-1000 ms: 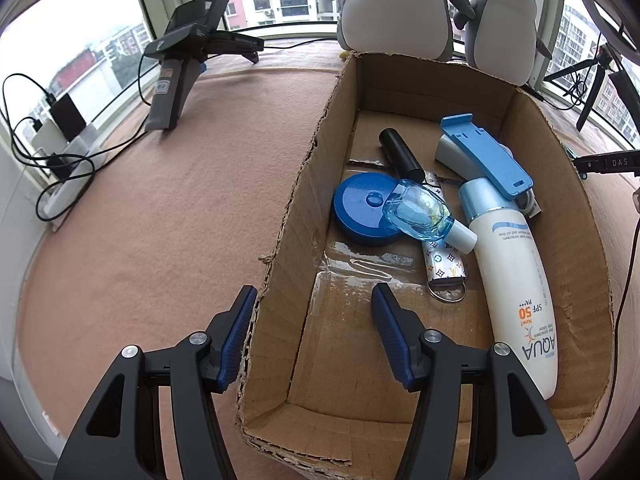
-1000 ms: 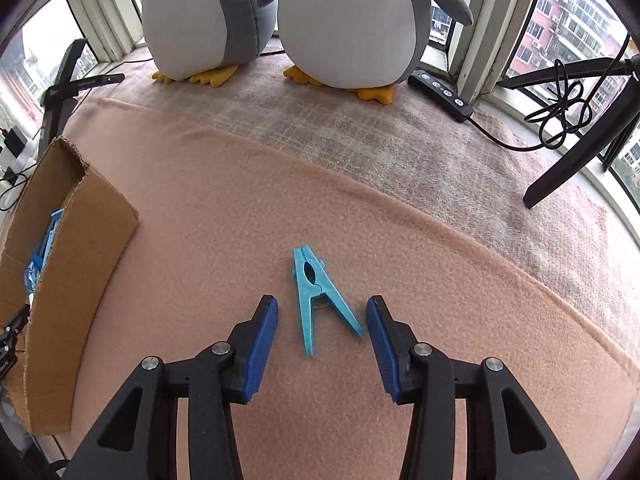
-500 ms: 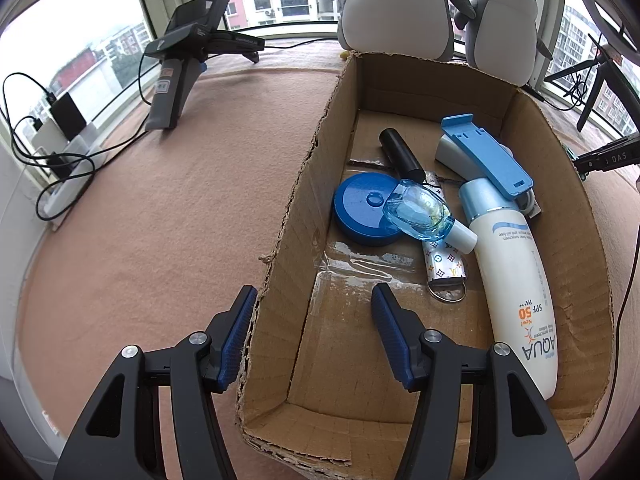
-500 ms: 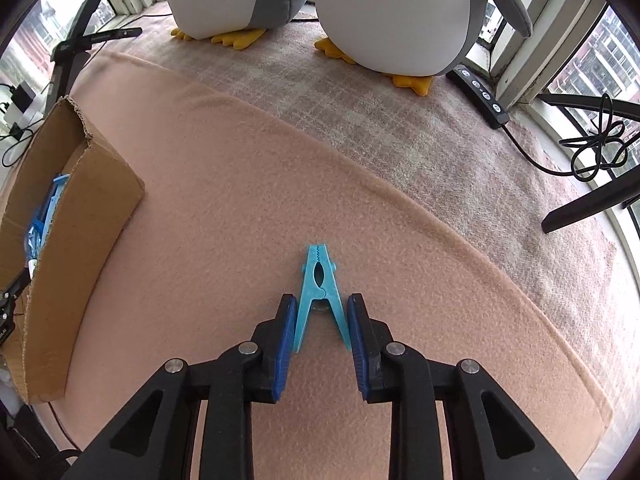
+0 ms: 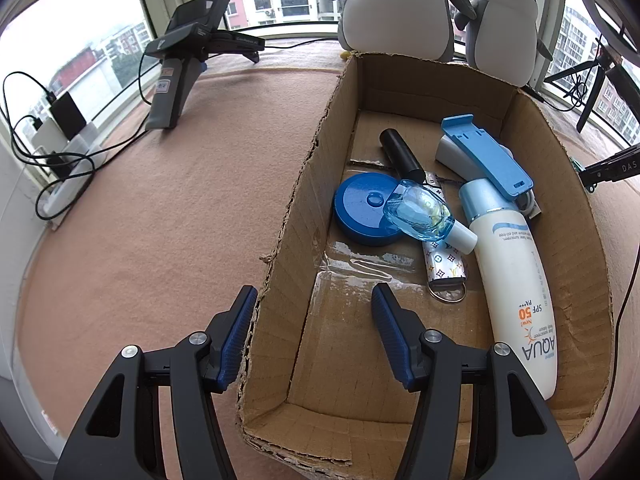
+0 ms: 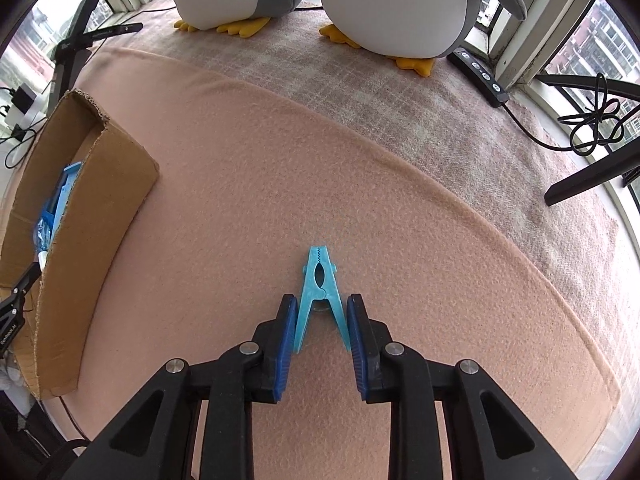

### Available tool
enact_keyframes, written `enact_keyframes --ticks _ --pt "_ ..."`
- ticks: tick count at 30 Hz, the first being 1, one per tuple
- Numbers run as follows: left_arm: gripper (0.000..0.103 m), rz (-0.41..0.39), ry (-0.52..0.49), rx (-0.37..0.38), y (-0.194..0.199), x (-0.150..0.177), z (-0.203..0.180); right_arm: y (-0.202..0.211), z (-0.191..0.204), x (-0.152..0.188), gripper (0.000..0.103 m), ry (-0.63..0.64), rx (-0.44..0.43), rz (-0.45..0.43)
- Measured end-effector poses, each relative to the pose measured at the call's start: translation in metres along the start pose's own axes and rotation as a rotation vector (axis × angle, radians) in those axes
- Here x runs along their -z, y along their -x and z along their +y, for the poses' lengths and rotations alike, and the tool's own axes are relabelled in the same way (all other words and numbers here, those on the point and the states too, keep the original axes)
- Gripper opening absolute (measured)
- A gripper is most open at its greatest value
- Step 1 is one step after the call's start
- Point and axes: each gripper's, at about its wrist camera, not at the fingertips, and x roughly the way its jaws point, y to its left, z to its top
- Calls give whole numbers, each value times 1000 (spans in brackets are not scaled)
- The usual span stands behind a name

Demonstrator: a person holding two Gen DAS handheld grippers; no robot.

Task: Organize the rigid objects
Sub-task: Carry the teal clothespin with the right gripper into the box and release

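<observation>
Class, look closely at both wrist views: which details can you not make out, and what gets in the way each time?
- Left wrist view: the patterned case is partly hidden by the clear blue bottle.
- Left wrist view: the small print on the sunscreen bottle is too small to read.
- Right wrist view: most contents of the cardboard box are hidden by its near wall.
- Right wrist view: the clothespin handle ends are covered by the right gripper pads, so lift-off cannot be judged.

Left gripper (image 5: 312,336), fingers (image 5: 236,336) spread wide, straddling the near left wall of a cardboard box (image 5: 592,216) on a pink-covered tabletop (image 5: 160,208). Inside the box: a blue round lid (image 5: 360,210), a clear blue bottle (image 5: 424,216) resting partly on it, a black cylinder (image 5: 400,154), a patterned keyring case (image 5: 444,264), a white sunscreen bottle (image 5: 516,292) and a blue-and-white clip device (image 5: 484,156). Two plush penguins (image 5: 400,4) stand behind the box.
</observation>
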Motion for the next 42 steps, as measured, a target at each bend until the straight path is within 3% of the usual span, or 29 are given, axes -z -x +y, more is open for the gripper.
enact_keyframes --ticks 14,21,32,42 --pt "59 -3 3 5 0 1 1 69 63 19 22 81 -1 -147" --pt "59 -4 3 6 0 2 1 91 110 -10 22 141 -52 -221" --pt "59 -4 7 10 0 2 1 84 187 -38 22 205 -134 -286" --pt "59 -3 7 12 0 4 -1 62 215 -56 22 211 -149 -269"
